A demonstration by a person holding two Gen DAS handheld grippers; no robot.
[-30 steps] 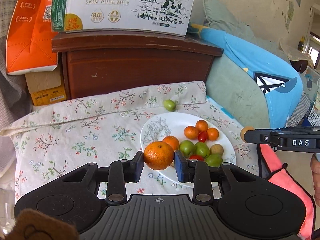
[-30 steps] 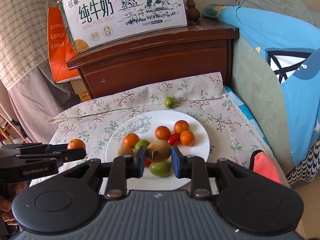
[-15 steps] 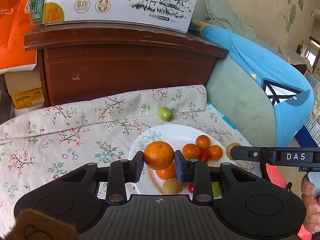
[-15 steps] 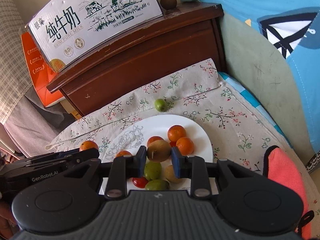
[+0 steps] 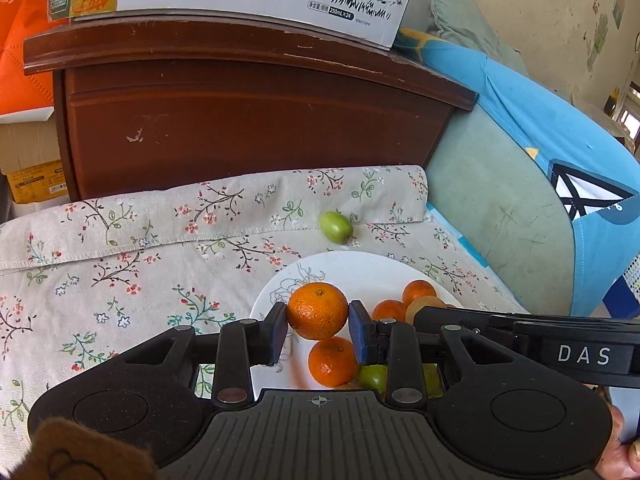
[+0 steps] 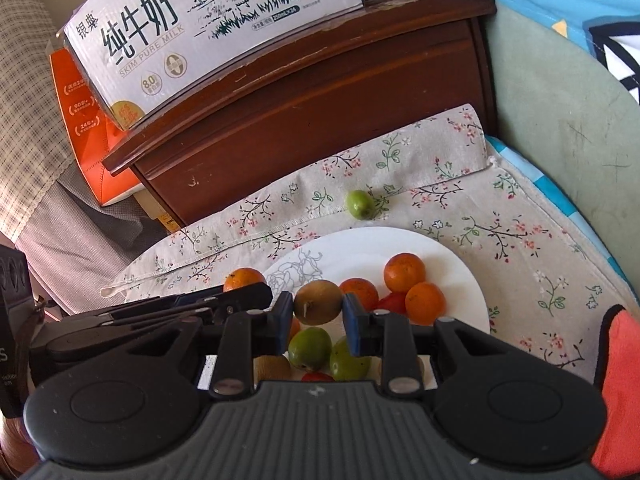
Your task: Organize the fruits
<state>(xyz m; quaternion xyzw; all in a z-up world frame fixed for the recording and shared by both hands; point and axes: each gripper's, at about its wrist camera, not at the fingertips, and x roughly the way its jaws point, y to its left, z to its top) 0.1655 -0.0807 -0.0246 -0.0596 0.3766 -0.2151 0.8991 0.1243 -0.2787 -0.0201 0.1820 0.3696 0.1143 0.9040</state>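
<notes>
My left gripper (image 5: pixel 318 316) is shut on an orange mandarin (image 5: pixel 317 310), held just over the near left part of the white plate (image 5: pixel 360 268). My right gripper (image 6: pixel 318 307) is shut on a brown kiwi (image 6: pixel 319 301) above the same plate (image 6: pixel 380 244). On the plate lie several mandarins (image 6: pixel 404 272), green fruits (image 6: pixel 310 348) and small red tomatoes (image 6: pixel 394 302). One green fruit (image 5: pixel 336 227) lies alone on the cloth beyond the plate. The right gripper's body (image 5: pixel 520 340) crosses the left wrist view over the plate's right side, hiding fruit there.
A floral cloth (image 5: pixel 140 264) covers the surface. Behind it stands a dark wooden cabinet (image 5: pixel 240 120) with a milk carton box (image 6: pixel 208 20) on top. Blue and green cushions (image 5: pixel 520 152) rise at the right. An orange-red cloth (image 6: pixel 620 380) lies at the near right.
Both grippers have moved forward and lower over the plate, each keeping its fruit. The right gripper has rolled somewhat. The two grippers now stand closer together.
</notes>
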